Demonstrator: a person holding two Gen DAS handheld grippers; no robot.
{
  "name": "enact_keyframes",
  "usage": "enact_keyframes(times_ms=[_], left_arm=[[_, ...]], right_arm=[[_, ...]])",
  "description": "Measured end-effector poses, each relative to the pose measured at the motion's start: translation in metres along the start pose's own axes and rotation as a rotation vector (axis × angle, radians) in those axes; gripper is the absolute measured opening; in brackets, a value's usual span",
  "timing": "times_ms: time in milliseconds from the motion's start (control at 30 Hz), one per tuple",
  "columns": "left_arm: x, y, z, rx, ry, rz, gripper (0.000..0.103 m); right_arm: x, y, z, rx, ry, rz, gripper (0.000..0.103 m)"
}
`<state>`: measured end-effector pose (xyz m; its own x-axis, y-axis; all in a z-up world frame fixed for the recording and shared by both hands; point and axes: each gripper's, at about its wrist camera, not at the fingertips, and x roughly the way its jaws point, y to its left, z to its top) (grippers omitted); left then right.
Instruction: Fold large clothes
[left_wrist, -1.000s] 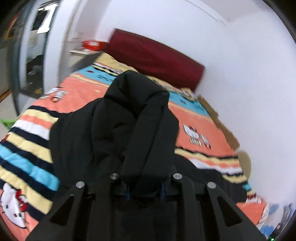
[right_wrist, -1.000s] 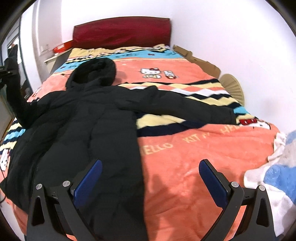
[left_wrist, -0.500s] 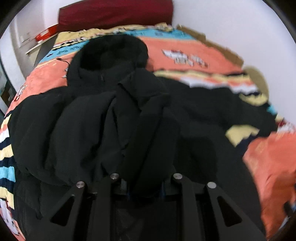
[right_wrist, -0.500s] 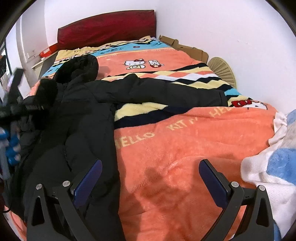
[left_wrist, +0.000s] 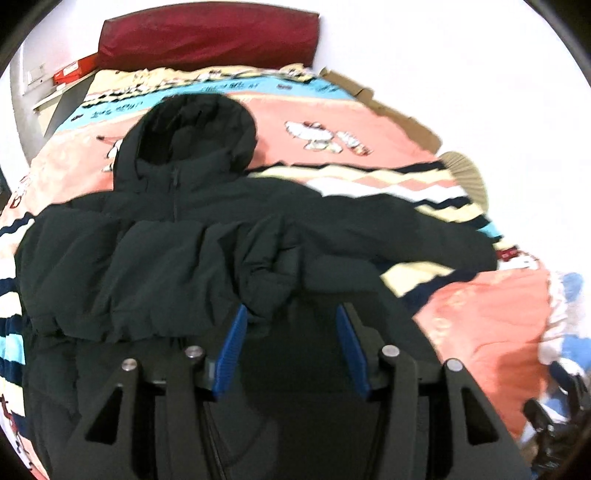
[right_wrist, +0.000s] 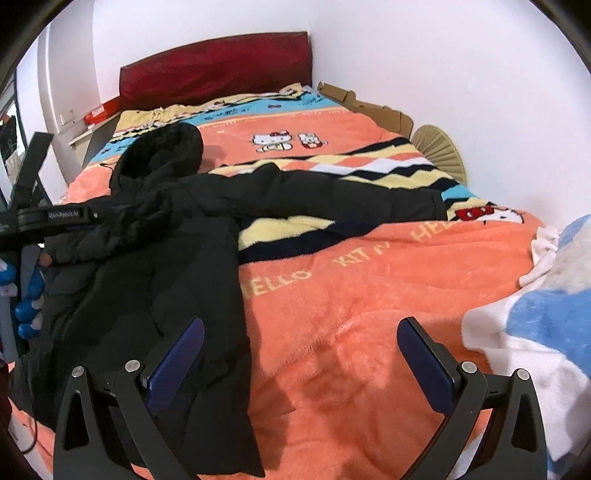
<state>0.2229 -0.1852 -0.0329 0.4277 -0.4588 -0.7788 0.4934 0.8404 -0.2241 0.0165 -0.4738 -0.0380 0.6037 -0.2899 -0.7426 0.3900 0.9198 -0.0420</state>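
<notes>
Left gripper (left_wrist: 288, 332) jaws opening, sleeve fabric loose between them; right gripper (right_wrist: 301, 354) gapes wide, empty, above the bed's (right_wrist: 369, 302) near edge. The black padded jacket (right_wrist: 159, 266) sprawls along the left side: bulky, soft, probably slippery. Grab cuffs or hem.

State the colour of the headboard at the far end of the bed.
Dark red headboard, plain and unpatterned; clearest in the right wrist view.
</notes>
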Motion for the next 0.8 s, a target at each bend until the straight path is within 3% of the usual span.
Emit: enact_keyframes(times_ms=[267, 400, 567, 700, 800], left_arm=[[-0.084, 0.028, -0.001, 0.029, -0.106, -0.012, 0.049], [-0.119, 0.069, -0.012, 0.065, -0.12, 0.085, 0.049], [-0.15, 0.137, -0.03, 0.108, -0.069, 0.276, 0.049], [-0.168, 0.192, -0.034, 0.044, -0.081, 0.395, 0.049], [-0.162, 0.229, -0.031, -0.06, -0.112, 0.42, 0.049]], right_arm=[[-0.025, 0.014, 0.006, -0.019, -0.036, 0.011, 0.103], [-0.021, 0.036, 0.014, -0.06, -0.033, 0.049, 0.103], [-0.009, 0.07, 0.031, -0.119, -0.03, 0.101, 0.103], [0.015, 0.098, 0.052, -0.145, -0.014, 0.134, 0.103], [0.037, 0.124, 0.069, -0.17, -0.007, 0.159, 0.103]])
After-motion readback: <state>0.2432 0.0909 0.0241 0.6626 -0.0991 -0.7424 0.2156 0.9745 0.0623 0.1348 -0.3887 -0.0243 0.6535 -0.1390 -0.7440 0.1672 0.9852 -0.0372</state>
